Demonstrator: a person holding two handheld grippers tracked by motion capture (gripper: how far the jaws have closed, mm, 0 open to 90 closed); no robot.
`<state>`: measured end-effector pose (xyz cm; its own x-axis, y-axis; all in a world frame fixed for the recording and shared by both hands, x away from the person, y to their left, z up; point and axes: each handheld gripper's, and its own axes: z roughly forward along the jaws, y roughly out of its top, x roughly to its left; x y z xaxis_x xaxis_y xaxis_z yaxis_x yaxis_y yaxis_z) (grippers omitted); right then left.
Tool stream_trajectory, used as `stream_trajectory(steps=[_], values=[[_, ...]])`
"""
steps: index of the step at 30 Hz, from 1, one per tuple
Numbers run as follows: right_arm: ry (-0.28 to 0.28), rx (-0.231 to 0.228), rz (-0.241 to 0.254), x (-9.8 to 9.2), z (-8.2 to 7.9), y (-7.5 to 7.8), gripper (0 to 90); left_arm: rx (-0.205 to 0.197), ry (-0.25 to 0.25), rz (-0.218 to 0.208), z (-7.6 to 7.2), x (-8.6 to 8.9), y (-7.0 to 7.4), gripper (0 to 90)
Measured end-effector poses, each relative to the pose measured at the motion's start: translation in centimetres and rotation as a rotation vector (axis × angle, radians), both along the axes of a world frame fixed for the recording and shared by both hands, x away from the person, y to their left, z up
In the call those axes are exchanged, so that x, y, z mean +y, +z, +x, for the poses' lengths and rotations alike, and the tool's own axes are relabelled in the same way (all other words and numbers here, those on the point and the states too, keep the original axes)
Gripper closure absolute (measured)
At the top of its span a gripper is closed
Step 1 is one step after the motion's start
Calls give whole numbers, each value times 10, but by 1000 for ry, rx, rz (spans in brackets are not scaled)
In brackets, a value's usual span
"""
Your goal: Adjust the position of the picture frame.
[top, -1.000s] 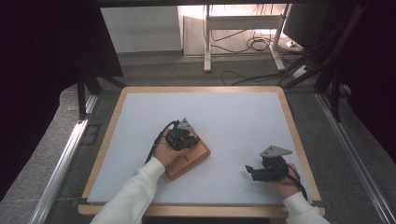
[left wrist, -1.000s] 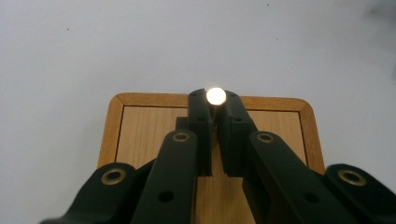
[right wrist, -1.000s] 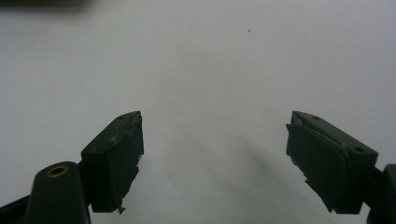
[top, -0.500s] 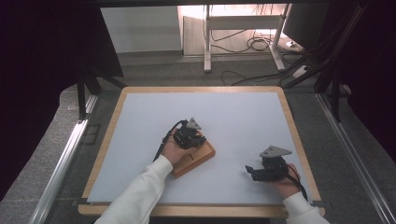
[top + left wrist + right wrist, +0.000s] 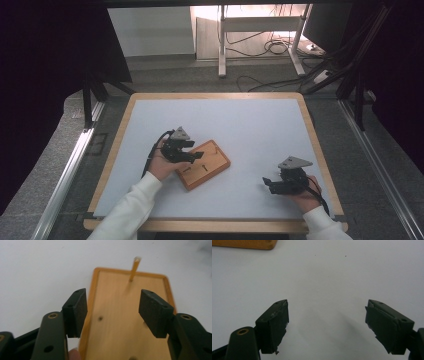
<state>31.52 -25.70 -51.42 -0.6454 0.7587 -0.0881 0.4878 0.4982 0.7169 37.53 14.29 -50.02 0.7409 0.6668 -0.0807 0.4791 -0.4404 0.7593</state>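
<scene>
A small wooden board (image 5: 209, 165) with an orange rim lies left of the table's middle. A thin wooden peg (image 5: 135, 268) stands upright at its far end, and a small dark hole (image 5: 100, 318) shows nearer the jaws. My left gripper (image 5: 194, 156) hovers over the board's left end; its jaws have just been opening. In the left gripper view the left gripper (image 5: 113, 303) is open, with nothing between its pads and the board (image 5: 120, 327) below them. My right gripper (image 5: 269, 183) rests open near the front right, apart from the board. Bare table shows between the jaws of the right gripper (image 5: 327, 308).
The white table top (image 5: 250, 125) has a wooden frame (image 5: 312, 135) around it. A corner of the board (image 5: 249, 243) shows at the top left of the right gripper view. Dark floor, table legs and cables lie beyond the far edge.
The left gripper has drawn back to the left over the board and its jaws have opened wide. The right gripper has stayed where it was.
</scene>
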Motion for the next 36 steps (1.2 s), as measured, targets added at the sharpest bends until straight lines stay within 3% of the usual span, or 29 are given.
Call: stream_trajectory(steps=[8, 11, 19, 21, 24, 36], values=[[-1, 0, -2, 0, 0, 0, 194, 10, 40, -9, -3, 31, -4, 351], [-1, -1, -1, 0, 0, 0, 194, -6, 63, 11, -3, 42, -3, 423], [-2, 1, -6, 1, 0, -1, 194, -4, 65, 36, -4, 53, -6, 628], [-3, 0, -7, 2, -1, -1, 194, -4, 69, 49, -3, 55, -7, 780], [-3, 0, -8, 1, -1, -1, 194, 10, 68, 63, -3, 58, -9, 881], [-1, 1, -15, 2, 0, -2, 194, 69, 49, 101, 1, 61, -24, 900]])
